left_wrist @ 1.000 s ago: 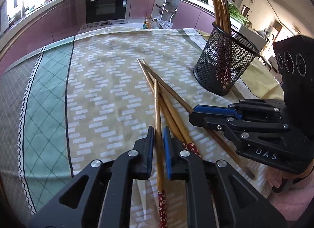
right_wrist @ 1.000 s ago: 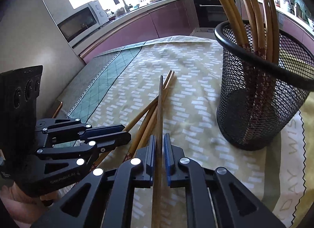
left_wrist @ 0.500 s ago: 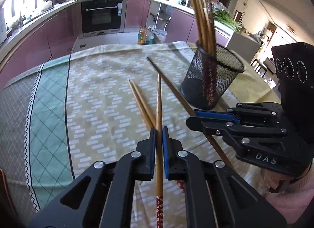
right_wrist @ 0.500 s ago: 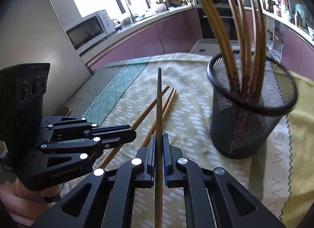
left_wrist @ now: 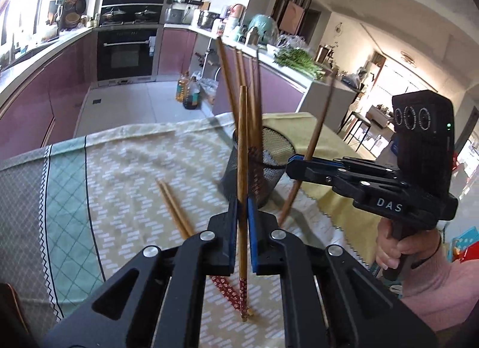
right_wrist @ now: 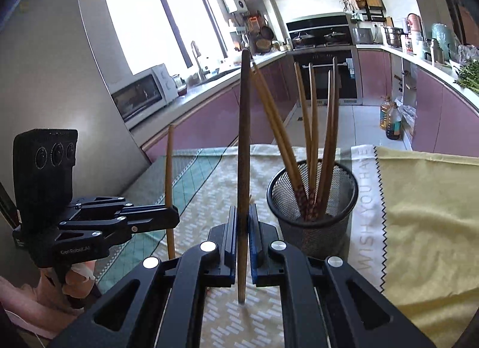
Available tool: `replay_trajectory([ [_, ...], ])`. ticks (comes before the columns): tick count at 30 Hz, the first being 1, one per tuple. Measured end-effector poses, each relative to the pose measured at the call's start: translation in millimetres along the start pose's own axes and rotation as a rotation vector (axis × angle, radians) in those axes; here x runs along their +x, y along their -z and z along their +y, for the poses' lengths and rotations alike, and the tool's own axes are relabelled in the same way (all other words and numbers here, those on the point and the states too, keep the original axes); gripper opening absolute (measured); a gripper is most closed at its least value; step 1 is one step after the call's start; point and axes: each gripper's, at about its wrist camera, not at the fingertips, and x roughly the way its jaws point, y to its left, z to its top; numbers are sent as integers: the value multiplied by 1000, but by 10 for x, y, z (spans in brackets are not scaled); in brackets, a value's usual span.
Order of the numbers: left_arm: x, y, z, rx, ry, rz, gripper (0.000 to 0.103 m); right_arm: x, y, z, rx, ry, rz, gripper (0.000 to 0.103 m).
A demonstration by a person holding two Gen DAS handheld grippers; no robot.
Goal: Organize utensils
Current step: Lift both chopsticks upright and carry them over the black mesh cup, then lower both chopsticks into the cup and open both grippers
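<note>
Left gripper (left_wrist: 242, 213) is pinching a chopstick (left_wrist: 242, 150) upright; right gripper (right_wrist: 243, 222) is pinching a darker chopstick (right_wrist: 244, 144). Mesh holder (right_wrist: 311, 198) sitting at 1 o'clock. Lower chopstick ends are hiding behind the fingers.

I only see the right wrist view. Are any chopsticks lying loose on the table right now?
Observer: Yes, the left wrist view shows a loose pair lying on the tablecloth, left of the mesh holder.
Operator: On the left side, which end points down?
Observer: The red patterned end; the left gripper is shut on that chopstick.
Operator: Is mine upright?
Observer: No, the right gripper holds its dark chopstick tilted, lower end beside the holder.
</note>
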Motion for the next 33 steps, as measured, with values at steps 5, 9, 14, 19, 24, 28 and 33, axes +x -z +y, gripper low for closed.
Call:
replay_trajectory([
  [5, -97, -130, -93, 12, 33, -42, 7, -90, -110, -61, -1, 2, -43, 6],
  [9, -132, -268, -143, 15, 45, -79, 7, -167, -187, -117, -4, 5, -69, 6],
  [14, -194, -472, -190, 19, 52, -130, 7, -299, -339, -145, -24, 12, -112, 6],
  [19, -281, -681, -268, 41, 53, -174, 7, -418, -492, -137, -49, 28, -153, 6],
  [24, -329, -888, -352, 73, 44, -215, 7, -552, -611, -150, -65, 41, -197, 6],
  [28, -317, -1008, -404, 90, 40, -232, 7, -592, -696, -197, -71, 55, -223, 6],
  [33, -196, -1091, -449, 107, 17, -223, 7, -517, -766, -258, -63, 72, -224, 6],
])
